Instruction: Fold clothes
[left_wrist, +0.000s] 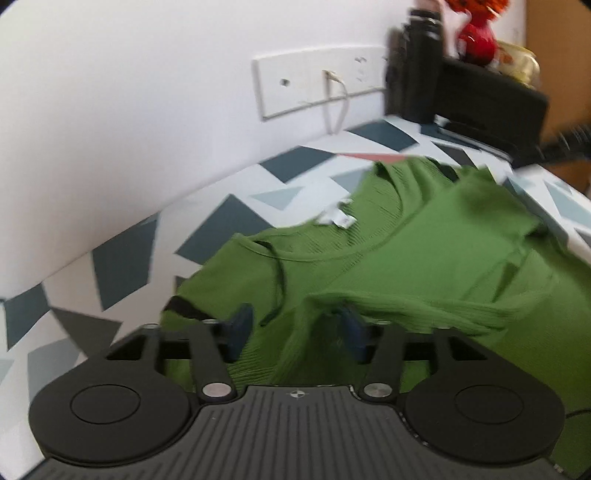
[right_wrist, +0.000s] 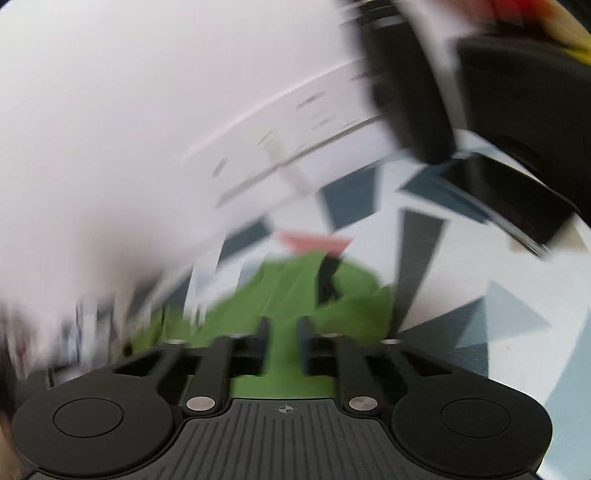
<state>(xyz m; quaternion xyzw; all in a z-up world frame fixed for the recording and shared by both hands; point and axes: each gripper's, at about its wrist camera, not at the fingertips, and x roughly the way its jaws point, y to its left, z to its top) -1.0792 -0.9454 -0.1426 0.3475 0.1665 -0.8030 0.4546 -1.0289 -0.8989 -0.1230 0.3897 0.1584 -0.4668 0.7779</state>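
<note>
Left wrist view: the left gripper (left_wrist: 295, 330) stands with its jaws well apart over a green shirt (left_wrist: 406, 251).
A raised fold of the shirt lies between the fingers and drapes against the right-hand one, but the pads do not press on it. The shirt is spread on a table (left_wrist: 122, 258) covered with a cloth of grey, blue and white triangles, its white label (left_wrist: 338, 218) showing at the neckline. Behind it a white socket panel (left_wrist: 317, 83) sits on the wall, and black boxes (left_wrist: 480, 96) with a red vase (left_wrist: 476, 38) stand in the far corner.

Right wrist view: badly blurred; the right gripper (right_wrist: 283, 345) shows a narrow gap between its jaws.
Green cloth fills that gap, but whether the pads pinch it cannot be told. The shirt (right_wrist: 295, 288) lies just ahead on the patterned table (right_wrist: 498, 314), with dark boxes (right_wrist: 517, 110) beyond.
</note>
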